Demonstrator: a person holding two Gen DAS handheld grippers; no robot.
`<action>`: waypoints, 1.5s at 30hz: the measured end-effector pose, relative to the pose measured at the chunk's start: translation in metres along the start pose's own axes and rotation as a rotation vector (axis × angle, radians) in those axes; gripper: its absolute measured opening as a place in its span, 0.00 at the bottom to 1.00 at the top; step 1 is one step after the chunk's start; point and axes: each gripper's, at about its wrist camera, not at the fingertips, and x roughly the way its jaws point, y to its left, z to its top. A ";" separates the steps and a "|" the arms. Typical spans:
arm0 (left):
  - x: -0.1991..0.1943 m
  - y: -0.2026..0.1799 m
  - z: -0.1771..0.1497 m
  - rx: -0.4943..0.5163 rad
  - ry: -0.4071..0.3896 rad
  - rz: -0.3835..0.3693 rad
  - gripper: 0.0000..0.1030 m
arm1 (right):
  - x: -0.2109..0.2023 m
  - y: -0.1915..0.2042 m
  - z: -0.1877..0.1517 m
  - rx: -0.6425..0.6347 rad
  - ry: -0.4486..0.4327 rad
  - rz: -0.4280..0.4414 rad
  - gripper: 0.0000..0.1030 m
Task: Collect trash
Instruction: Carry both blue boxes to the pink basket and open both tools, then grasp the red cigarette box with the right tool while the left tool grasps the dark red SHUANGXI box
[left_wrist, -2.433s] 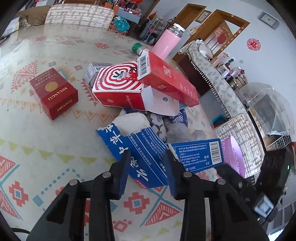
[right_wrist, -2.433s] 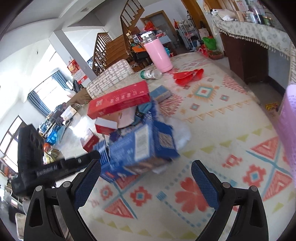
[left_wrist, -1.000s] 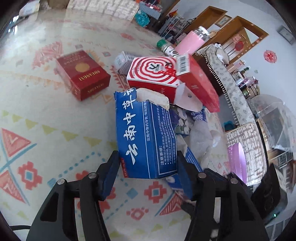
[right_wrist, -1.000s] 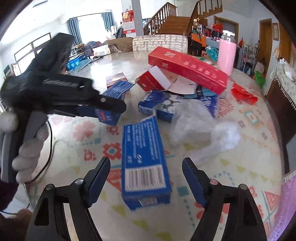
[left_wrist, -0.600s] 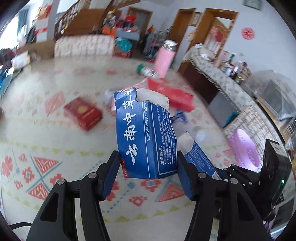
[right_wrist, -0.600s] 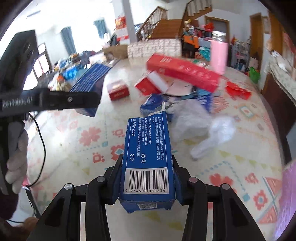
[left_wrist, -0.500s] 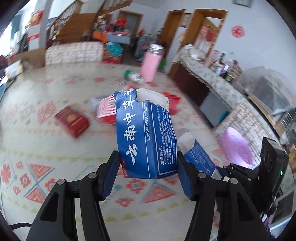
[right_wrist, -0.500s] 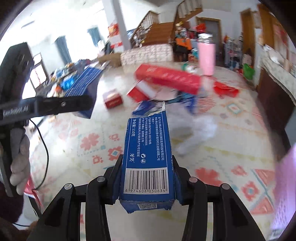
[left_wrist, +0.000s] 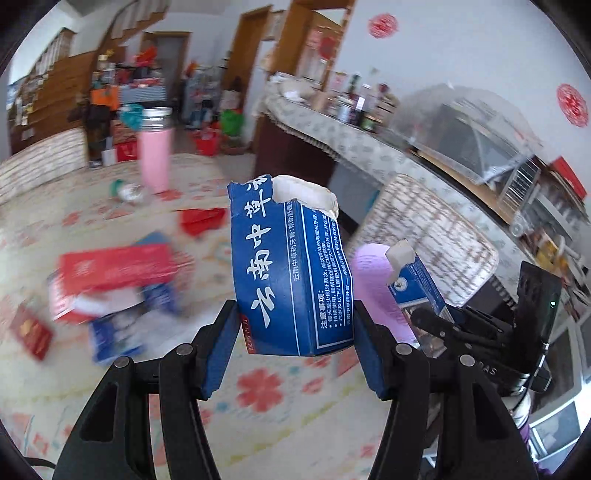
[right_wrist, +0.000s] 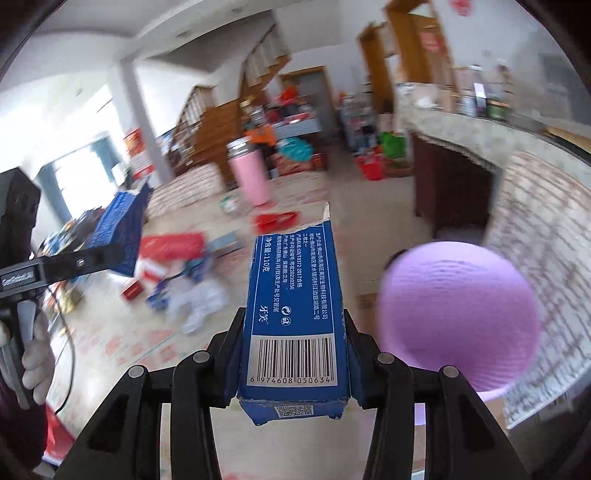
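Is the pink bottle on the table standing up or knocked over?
Standing up. The pink bottle stands upright on the table, silver cap on top.

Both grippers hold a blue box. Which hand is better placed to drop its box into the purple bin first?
Right, probably. The right gripper with its barcode box has the purple bin large and close beside it. From the left gripper, holding the torn blue box, the bin lies farther, behind the right gripper.

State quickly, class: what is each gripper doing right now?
Left gripper: shut on a torn blue cardboard box with white lettering.
Right gripper: shut on a blue cardboard box with a barcode.
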 end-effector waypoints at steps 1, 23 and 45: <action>0.011 -0.007 0.006 0.005 0.011 -0.011 0.57 | -0.005 -0.013 0.002 0.024 -0.010 -0.023 0.48; 0.187 -0.118 0.047 0.077 0.236 -0.175 0.61 | 0.013 -0.169 0.005 0.276 0.004 -0.202 0.64; -0.012 0.073 -0.035 -0.137 0.022 0.148 0.74 | 0.014 -0.057 0.000 0.124 0.017 -0.057 0.74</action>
